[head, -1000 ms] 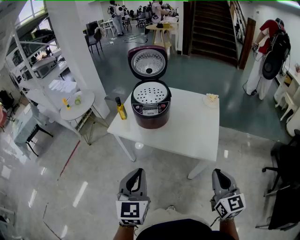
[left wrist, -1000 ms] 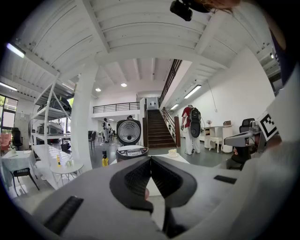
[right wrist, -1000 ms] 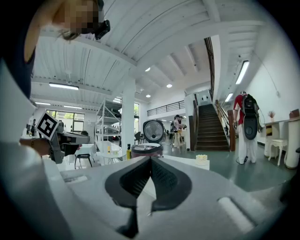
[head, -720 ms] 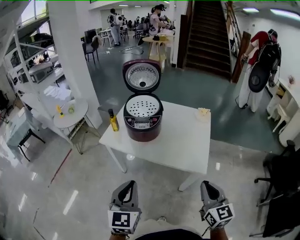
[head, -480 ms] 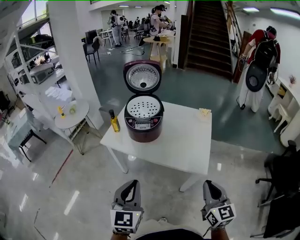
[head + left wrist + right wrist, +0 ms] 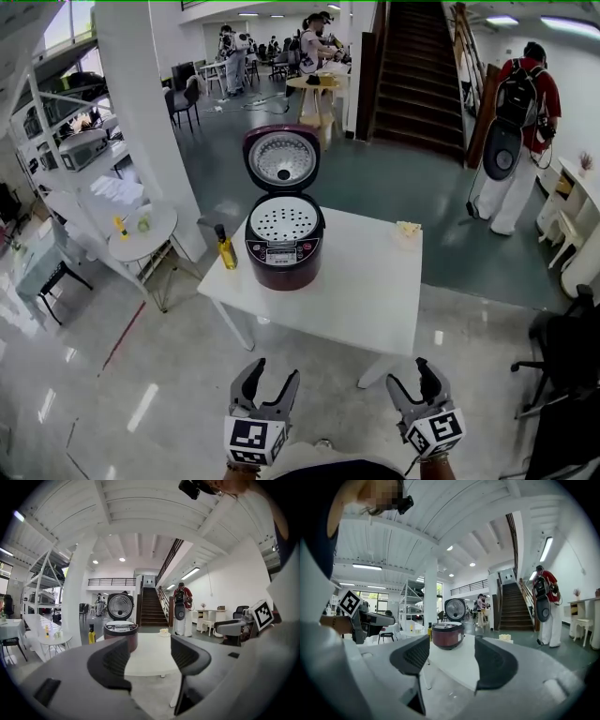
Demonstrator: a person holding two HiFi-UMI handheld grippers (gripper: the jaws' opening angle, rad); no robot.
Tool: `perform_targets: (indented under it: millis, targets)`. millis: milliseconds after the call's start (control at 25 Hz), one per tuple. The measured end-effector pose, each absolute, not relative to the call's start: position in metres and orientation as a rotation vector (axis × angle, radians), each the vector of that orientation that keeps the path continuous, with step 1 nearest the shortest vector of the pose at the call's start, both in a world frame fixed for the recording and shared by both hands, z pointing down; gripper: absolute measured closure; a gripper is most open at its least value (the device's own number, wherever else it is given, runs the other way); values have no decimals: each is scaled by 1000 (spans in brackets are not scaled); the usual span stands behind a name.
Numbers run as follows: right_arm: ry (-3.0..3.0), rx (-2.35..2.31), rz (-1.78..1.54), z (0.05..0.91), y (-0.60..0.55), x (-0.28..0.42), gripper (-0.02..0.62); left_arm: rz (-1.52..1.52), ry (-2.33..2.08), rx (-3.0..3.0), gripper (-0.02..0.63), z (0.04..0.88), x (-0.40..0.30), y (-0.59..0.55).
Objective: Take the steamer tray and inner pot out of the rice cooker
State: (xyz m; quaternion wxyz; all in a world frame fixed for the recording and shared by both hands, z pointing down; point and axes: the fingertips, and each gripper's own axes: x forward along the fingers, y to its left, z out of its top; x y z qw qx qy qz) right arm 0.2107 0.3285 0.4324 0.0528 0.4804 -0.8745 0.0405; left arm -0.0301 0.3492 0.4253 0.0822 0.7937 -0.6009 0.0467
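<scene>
The rice cooker (image 6: 284, 246) stands on the left part of the white table (image 6: 366, 291). Its lid (image 6: 281, 159) is raised upright at the back. The perforated steamer tray (image 6: 283, 219) sits in the top of the cooker body. The inner pot lies below the tray and cannot be seen.

A yellow bottle (image 6: 225, 249) stands just beside the cooker on its left, near the table edge. A small pale item (image 6: 407, 231) lies at the far right corner of the table, well apart from the cooker.

The left gripper (image 6: 272, 372) and the right gripper (image 6: 411, 372) are held low in front of the person, well short of the table, and both point toward it. The jaws of each have just been opening and stand partly apart. Nothing is between either pair, so neither gripper holds anything.
</scene>
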Motion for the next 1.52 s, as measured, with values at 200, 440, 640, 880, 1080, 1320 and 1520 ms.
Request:
perform_targets:
  millis: [200,440,640,880,1080,1320,1520]
  targets:
    - [-2663,1447,104,433,317,214,262,153,-1791,2394,159,429,-19,336]
    - [-2684,1427,105,425,305,212,197,126,-1816,2350,50,426,-21,332]
    - [-2690,1377,81,423,292,202,158,129,-1849,2310,49,427,-32,323]
    - [-2723,1318,86,431,270,184,71,149,-1838,2284,49,439,-41,305]
    - [-2707,1342,96,432,232,169,69,170,-1858,2271,49,448,-56,268]
    - [-2707,1347,68,440,173,143,69,256,-1932,2261,49,457,-86,203]
    - [-2709,1417,74,426,115,120,71,184,-1908,2260,49,445,-114,142]
